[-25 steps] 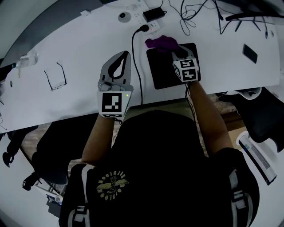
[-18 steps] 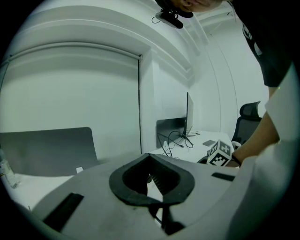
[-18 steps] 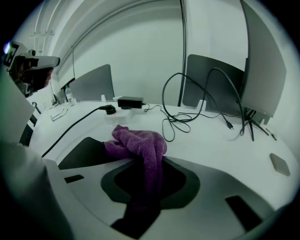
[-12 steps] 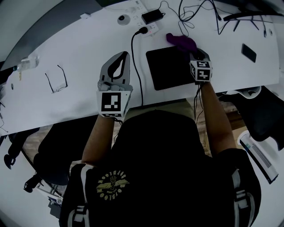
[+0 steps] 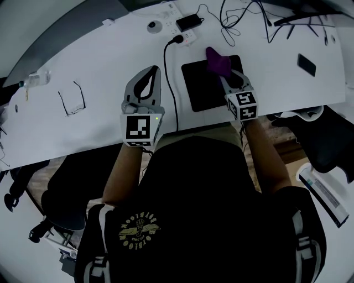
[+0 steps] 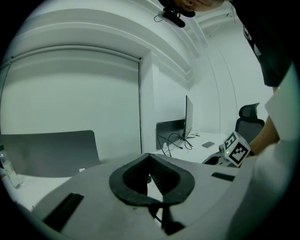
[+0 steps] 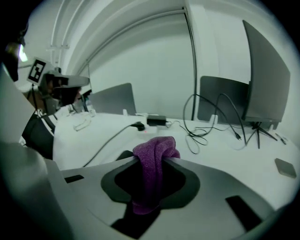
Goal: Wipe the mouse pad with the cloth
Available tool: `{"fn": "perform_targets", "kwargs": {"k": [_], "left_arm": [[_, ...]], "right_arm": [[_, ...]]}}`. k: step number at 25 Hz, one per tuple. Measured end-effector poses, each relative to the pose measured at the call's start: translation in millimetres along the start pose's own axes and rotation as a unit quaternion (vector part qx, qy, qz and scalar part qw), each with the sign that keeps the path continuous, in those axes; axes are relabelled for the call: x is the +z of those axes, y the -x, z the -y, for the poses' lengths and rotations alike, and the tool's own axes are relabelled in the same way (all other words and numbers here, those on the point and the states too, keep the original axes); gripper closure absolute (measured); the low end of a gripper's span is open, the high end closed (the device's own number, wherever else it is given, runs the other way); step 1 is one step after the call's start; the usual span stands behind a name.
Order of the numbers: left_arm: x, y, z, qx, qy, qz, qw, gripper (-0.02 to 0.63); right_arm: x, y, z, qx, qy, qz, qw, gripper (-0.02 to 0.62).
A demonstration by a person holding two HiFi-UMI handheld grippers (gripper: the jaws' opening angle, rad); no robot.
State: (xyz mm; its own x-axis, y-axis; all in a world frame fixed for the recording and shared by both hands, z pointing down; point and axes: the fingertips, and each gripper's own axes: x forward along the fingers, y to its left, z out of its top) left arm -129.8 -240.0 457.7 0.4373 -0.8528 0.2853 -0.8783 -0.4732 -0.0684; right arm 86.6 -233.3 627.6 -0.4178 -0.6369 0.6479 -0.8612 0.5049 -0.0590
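A black mouse pad (image 5: 200, 88) lies on the white desk (image 5: 99, 61), a little right of centre near the front edge. My right gripper (image 5: 224, 73) is over the pad's far right part, shut on a purple cloth (image 5: 218, 62) that bunches out past its tips at the pad's far edge. In the right gripper view the cloth (image 7: 153, 164) hangs pinched between the jaws of the right gripper (image 7: 153, 158). My left gripper (image 5: 153, 71) rests on the desk left of the pad, shut and empty; in the left gripper view this gripper (image 6: 150, 156) holds nothing.
A black cable (image 5: 168, 72) runs between left gripper and pad to a power strip (image 5: 186, 37) with an adapter (image 5: 189, 21). Tangled wires (image 5: 243, 16) lie behind the pad, a phone (image 5: 307, 64) at right, glasses (image 5: 72, 98) at left. Office chairs stand by the desk's front.
My right gripper swung with the cloth from the pad's far left out past its far right corner, then back onto the pad's far right part. The left gripper stayed still.
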Motion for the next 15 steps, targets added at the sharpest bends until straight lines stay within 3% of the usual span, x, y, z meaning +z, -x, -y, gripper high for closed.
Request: {"fn": "perform_targets", "kwargs": {"k": [4,8,12,15], "left_arm": [[-1,5,3,0.000,0.001,0.000,1.0000,0.604],[-3,10,5,0.001,0.003,0.000,1.0000,0.604],[-5,14,7,0.002,0.000,-0.003,1.0000,0.604],[-7,17,8,0.003,-0.002,-0.005,1.0000,0.603]], "right_arm": [[25,16,-71,0.077,0.003,0.047,0.996,0.503],[31,16,-125,0.138,0.000,0.049,0.989,0.503],[11,0,-143,0.149,0.011,0.024,0.989,0.503],[-28,-12,-138,0.138,0.029,-0.025,0.990,0.503]]}}
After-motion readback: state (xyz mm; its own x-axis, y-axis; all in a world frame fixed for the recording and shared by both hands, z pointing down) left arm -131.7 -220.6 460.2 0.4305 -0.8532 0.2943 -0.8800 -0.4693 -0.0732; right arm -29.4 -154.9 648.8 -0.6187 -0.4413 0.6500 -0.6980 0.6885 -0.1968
